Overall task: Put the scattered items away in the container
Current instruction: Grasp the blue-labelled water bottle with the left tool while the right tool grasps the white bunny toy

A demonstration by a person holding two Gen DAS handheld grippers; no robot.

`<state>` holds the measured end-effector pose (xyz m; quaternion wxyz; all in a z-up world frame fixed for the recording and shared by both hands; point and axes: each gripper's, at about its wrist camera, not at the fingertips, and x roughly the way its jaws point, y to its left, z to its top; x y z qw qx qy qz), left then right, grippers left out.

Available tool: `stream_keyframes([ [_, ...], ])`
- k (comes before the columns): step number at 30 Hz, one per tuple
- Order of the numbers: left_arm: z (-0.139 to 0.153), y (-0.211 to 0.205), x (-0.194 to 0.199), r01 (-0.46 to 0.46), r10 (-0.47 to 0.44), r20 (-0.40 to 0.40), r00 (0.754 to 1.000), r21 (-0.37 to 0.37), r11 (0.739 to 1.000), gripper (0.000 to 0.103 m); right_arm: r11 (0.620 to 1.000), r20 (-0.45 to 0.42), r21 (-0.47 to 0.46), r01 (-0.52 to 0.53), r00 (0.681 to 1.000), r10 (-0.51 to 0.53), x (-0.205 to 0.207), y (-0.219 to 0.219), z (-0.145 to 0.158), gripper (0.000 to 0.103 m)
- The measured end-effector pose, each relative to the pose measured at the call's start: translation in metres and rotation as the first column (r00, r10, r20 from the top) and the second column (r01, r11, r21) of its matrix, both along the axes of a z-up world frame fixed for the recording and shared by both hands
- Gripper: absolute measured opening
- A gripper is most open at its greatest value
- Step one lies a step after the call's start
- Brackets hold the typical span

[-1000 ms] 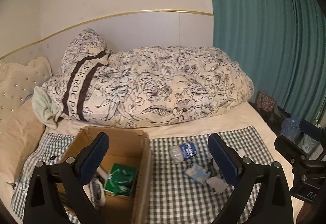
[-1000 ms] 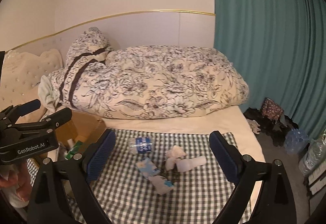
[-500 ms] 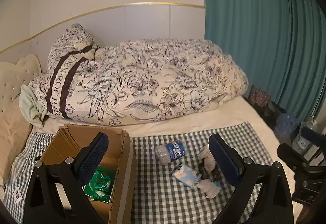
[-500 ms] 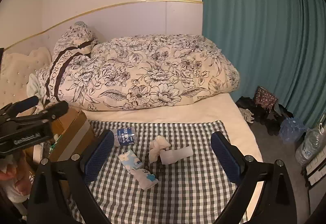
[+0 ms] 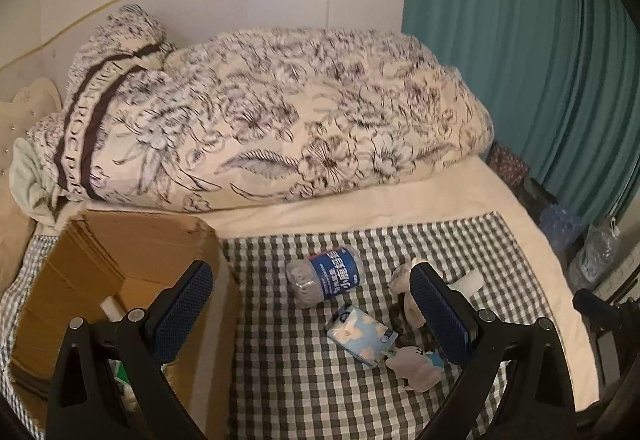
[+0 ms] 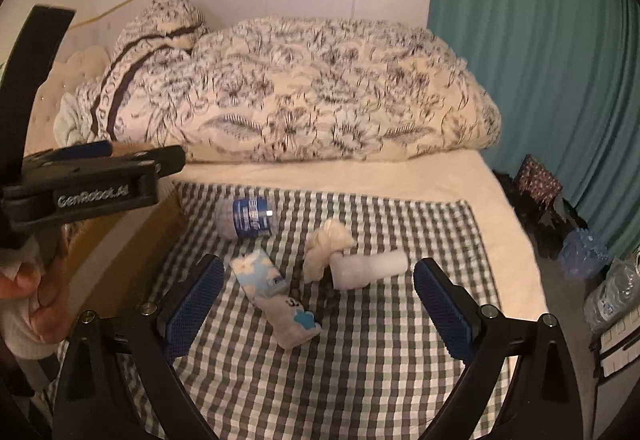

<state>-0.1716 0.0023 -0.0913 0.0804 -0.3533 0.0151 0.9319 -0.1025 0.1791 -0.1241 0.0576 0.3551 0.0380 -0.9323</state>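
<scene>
Bedroom, grey-white checked cloth (image 6: 360, 352) on bed. Clear crushed plastic bottle with blue label (image 6: 250, 218) centre frame, brown cardboard box (image 5: 120, 260) lower left. Light, slippery, crushable; best gripped across labelled middle. Left gripper (image 5: 312, 314), right gripper (image 6: 318, 302): fingers wide apart, empty.

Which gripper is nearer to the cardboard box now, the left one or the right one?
Left. The left gripper hangs open with one finger over the cardboard box. The right gripper is open over the checked cloth, off to the box's right, above the scattered items.
</scene>
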Motion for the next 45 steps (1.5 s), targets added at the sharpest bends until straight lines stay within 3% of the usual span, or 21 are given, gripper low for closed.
stream_keyframes([
  [9,-0.045,0.02,-0.035,0.016,-0.015,0.1,0.995,-0.013,1.0,0.101,1.0,0.088,-0.005,-0.017,0.996,0.018,-0.021,0.006,-0.049,0.096],
  [17,-0.095,0.026,-0.073,0.0,0.01,0.25,0.968,-0.04,0.999,0.101,0.997,0.163,-0.005,-0.077,0.984,0.077,-0.037,0.001,-0.089,0.096],
  [26,-0.123,0.042,-0.109,-0.007,0.005,0.294,0.956,0.005,1.0,0.101,0.99,0.225,0.0,-0.144,0.964,0.14,-0.058,-0.004,-0.13,0.096],
  [30,-0.132,0.051,-0.123,-0.042,0.059,0.264,0.963,-0.07,0.997,0.102,0.987,0.232,-0.004,-0.162,0.96,0.158,-0.065,-0.006,-0.139,0.095],
  [32,-0.141,0.049,-0.129,-0.056,0.075,0.285,0.956,-0.071,0.996,0.102,0.985,0.238,-0.008,-0.175,0.956,0.172,-0.068,-0.007,-0.144,0.094],
  [36,-0.161,0.038,-0.143,-0.092,0.096,0.363,0.927,-0.026,0.995,0.102,0.981,0.252,-0.013,-0.192,0.949,0.189,-0.073,-0.01,-0.154,0.089],
  [40,-0.167,0.042,-0.145,-0.091,0.103,0.362,0.926,-0.049,0.995,0.102,0.979,0.266,-0.019,-0.201,0.943,0.199,-0.075,-0.012,-0.159,0.083],
  [45,-0.167,0.04,-0.144,-0.09,0.092,0.351,0.932,-0.02,0.996,0.099,0.975,0.271,-0.016,-0.22,0.938,0.216,-0.072,-0.015,-0.155,0.064],
])
